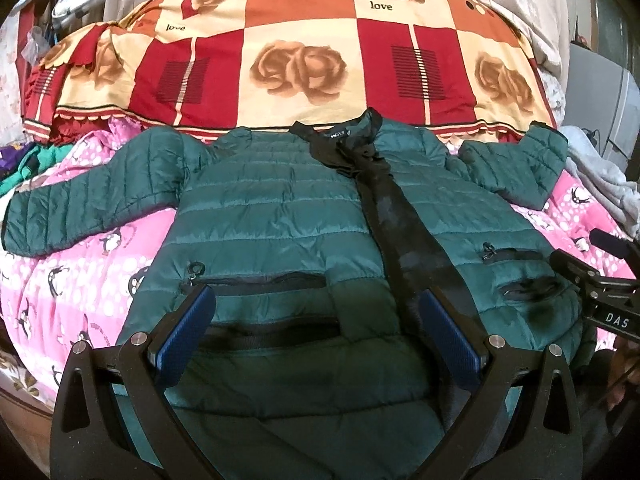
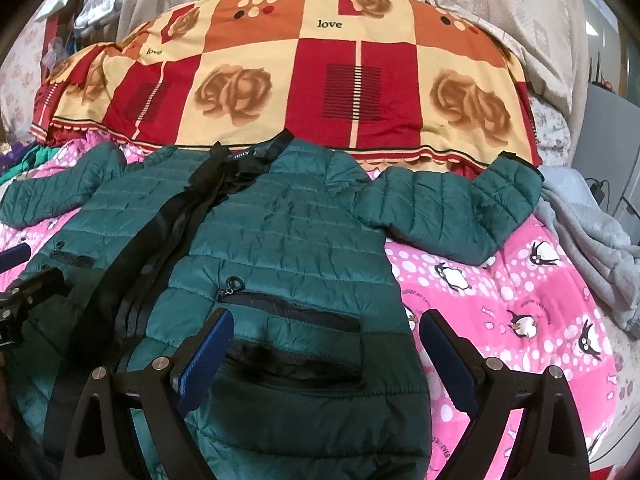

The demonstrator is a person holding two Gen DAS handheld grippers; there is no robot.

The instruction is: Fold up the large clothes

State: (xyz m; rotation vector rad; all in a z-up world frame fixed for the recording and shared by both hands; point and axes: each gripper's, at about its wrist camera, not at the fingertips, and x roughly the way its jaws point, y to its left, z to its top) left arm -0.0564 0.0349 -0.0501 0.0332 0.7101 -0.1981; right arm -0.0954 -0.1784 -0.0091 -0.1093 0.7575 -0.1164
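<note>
A dark green quilted puffer jacket (image 1: 280, 216) lies front up on the bed, collar far, both sleeves spread sideways, with a black zipper placket down the middle. It also shows in the right wrist view (image 2: 288, 232). My left gripper (image 1: 316, 300) is open, its blue pads over the jacket's lower left front near the pocket. My right gripper (image 2: 326, 320) is open over the lower right front and hem edge. The right gripper shows at the right edge of the left wrist view (image 1: 592, 276).
A pink penguin-print sheet (image 2: 500, 312) covers the bed. A red, orange and cream rose-patterned quilt (image 1: 304, 60) is piled behind the collar. A grey garment (image 2: 588, 240) lies at the right; more clothes (image 1: 24, 168) lie at the left.
</note>
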